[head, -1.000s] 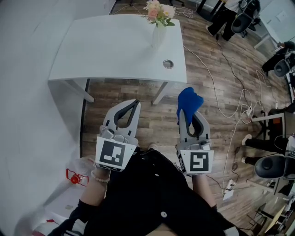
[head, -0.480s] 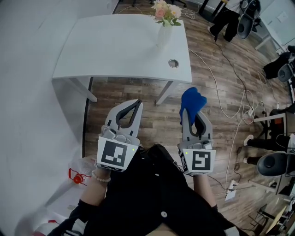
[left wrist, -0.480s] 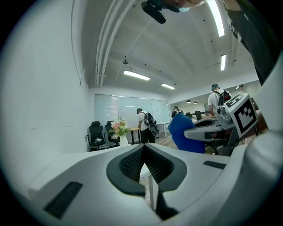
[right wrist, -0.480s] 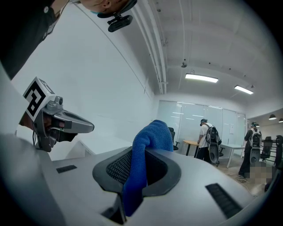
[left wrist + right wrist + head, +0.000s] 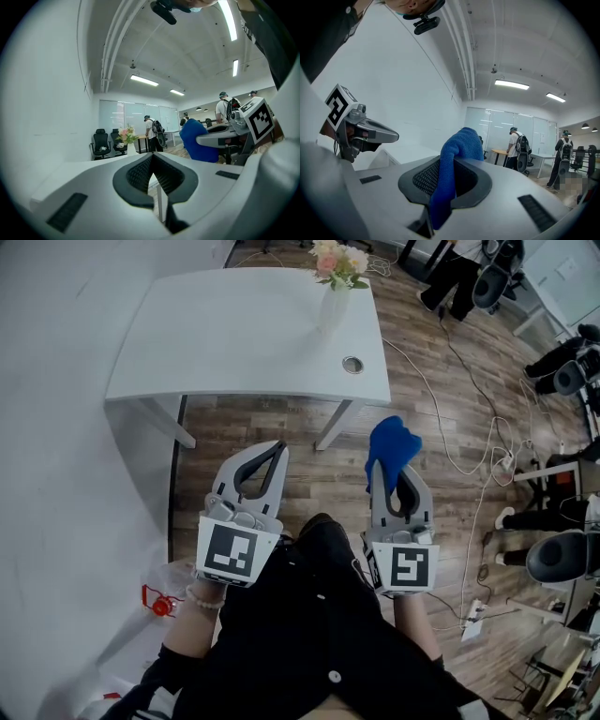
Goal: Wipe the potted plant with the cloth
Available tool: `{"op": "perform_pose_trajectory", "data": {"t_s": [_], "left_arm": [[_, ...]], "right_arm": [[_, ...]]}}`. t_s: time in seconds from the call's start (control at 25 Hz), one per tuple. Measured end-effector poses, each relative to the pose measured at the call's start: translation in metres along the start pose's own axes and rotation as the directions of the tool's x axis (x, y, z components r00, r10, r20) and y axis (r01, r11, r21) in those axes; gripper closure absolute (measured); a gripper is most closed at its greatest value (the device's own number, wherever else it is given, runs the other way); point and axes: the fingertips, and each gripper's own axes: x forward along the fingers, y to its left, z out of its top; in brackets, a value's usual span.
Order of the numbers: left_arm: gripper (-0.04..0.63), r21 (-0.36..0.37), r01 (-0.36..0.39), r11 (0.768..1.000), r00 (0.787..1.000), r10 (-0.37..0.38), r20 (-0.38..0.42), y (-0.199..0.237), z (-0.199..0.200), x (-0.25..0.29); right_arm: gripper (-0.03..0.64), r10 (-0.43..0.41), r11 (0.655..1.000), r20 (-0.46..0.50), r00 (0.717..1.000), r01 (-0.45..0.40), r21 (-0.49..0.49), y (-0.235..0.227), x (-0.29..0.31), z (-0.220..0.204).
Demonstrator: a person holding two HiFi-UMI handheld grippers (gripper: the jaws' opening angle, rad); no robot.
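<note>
A white vase of pink and cream flowers [image 5: 336, 282] stands at the far right edge of the white table [image 5: 234, 334]; in the left gripper view the flowers [image 5: 125, 137] appear small and distant. My left gripper [image 5: 279, 448] is shut with nothing between its jaws, held level over the wooden floor short of the table. My right gripper [image 5: 380, 468] is shut on a blue cloth [image 5: 389, 451], which bunches up beyond its tips. In the right gripper view the blue cloth [image 5: 452, 164] runs up between the jaws.
The table has a round cable hole [image 5: 352, 365] near its front right corner. White cables [image 5: 469, 456] trail over the floor to the right. Office chairs [image 5: 553, 568] and people [image 5: 152, 133] stand around the room. A red and clear object [image 5: 161, 601] lies at the lower left.
The table and vase have shifted slightly in the head view. Both grippers keep the same pose, the right one still clamped on the cloth.
</note>
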Motion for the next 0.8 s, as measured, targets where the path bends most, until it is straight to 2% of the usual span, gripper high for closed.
{"op": "perform_pose_trajectory", "data": {"t_s": [0.12,0.32,0.8], "left_arm": [[0.591,0.031,0.016,0.999,1.000,-0.016,0.020,0.000,0.000,0.003],[0.590,-0.005,0.011,1.000,1.000,-0.011,0.010,-0.004,0.001,0.006],[0.591,0.025,0.042,0.999,0.998,-0.043,0.038,-0.002,0.006,0.052]], "right_arm": [[0.540,-0.010,1.000,-0.006,1.000,0.010,0.000,-0.001,-0.001,-0.004],[0.540,-0.025,1.000,-0.010,1.000,0.025,0.001,-0.006,-0.002,-0.006],[0.540,-0.036,0.999,-0.006,0.999,0.036,-0.006,-0.034,0.028,-0.013]]}}
